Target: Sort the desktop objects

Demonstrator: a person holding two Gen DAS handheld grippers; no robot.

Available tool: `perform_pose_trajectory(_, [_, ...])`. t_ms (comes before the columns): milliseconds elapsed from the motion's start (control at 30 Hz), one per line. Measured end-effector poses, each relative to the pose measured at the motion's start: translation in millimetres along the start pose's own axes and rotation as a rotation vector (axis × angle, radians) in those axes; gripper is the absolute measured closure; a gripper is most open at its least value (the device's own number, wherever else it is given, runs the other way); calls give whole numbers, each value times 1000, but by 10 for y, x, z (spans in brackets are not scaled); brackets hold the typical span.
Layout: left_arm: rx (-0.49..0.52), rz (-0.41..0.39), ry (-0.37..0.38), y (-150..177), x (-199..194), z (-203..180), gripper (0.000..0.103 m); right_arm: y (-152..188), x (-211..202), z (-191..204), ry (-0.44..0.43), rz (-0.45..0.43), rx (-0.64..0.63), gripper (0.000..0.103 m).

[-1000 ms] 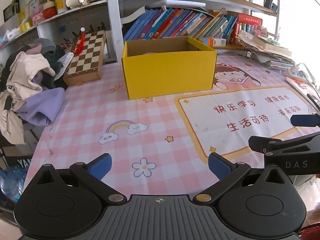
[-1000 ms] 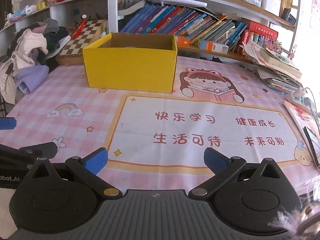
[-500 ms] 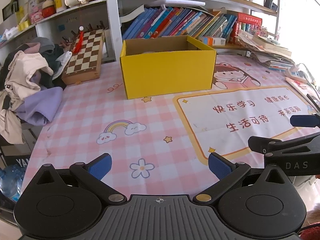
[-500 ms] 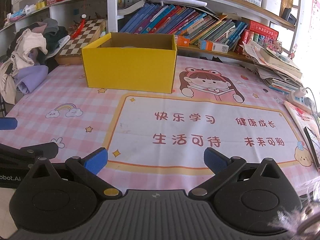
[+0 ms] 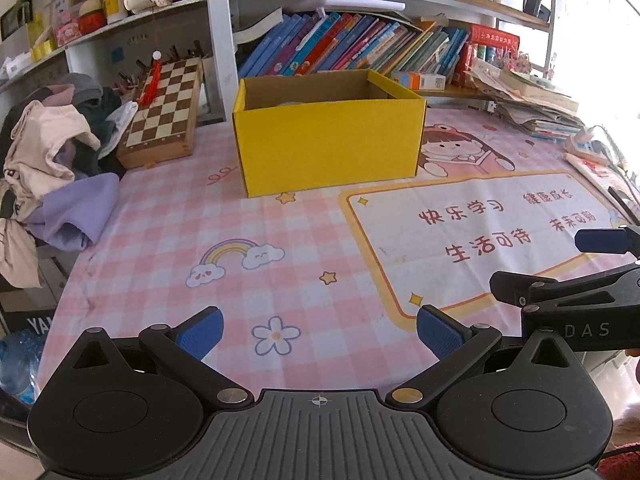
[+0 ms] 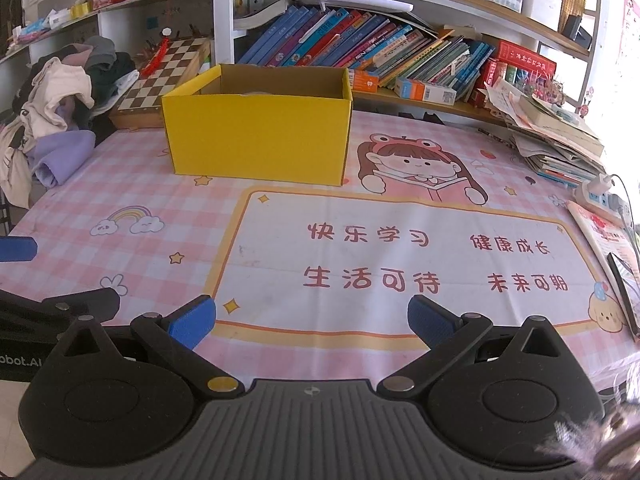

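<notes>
An open yellow cardboard box (image 5: 328,148) stands at the back of the pink checked desk mat (image 5: 256,224); it also shows in the right wrist view (image 6: 258,140). Something pale lies inside it, mostly hidden. My left gripper (image 5: 318,332) is open and empty, low over the mat's front edge. My right gripper (image 6: 312,320) is open and empty over the mat's front, beside the left one. The right gripper's body shows at the right of the left wrist view (image 5: 568,300).
A chessboard (image 5: 164,112) leans at the back left next to a heap of clothes (image 5: 52,168). Books (image 6: 360,52) fill the shelf behind the box. Stacked papers (image 6: 560,136) and a power strip (image 6: 604,196) lie at the right edge.
Both grippers have drawn back slightly from the box; the view shifted a little. Both stay open and empty.
</notes>
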State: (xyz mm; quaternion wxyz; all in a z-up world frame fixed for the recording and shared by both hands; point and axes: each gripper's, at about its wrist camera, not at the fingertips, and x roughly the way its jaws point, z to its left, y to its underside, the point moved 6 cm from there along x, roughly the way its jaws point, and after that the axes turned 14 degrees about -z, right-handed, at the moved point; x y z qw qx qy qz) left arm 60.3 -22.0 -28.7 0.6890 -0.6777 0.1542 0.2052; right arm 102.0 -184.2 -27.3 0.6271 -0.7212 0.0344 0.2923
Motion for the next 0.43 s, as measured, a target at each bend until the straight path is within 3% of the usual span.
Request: perform_pose_trajectory(433, [20,-16,-3,-3,-20,-47,0,6,-26,40,9,4,8,0])
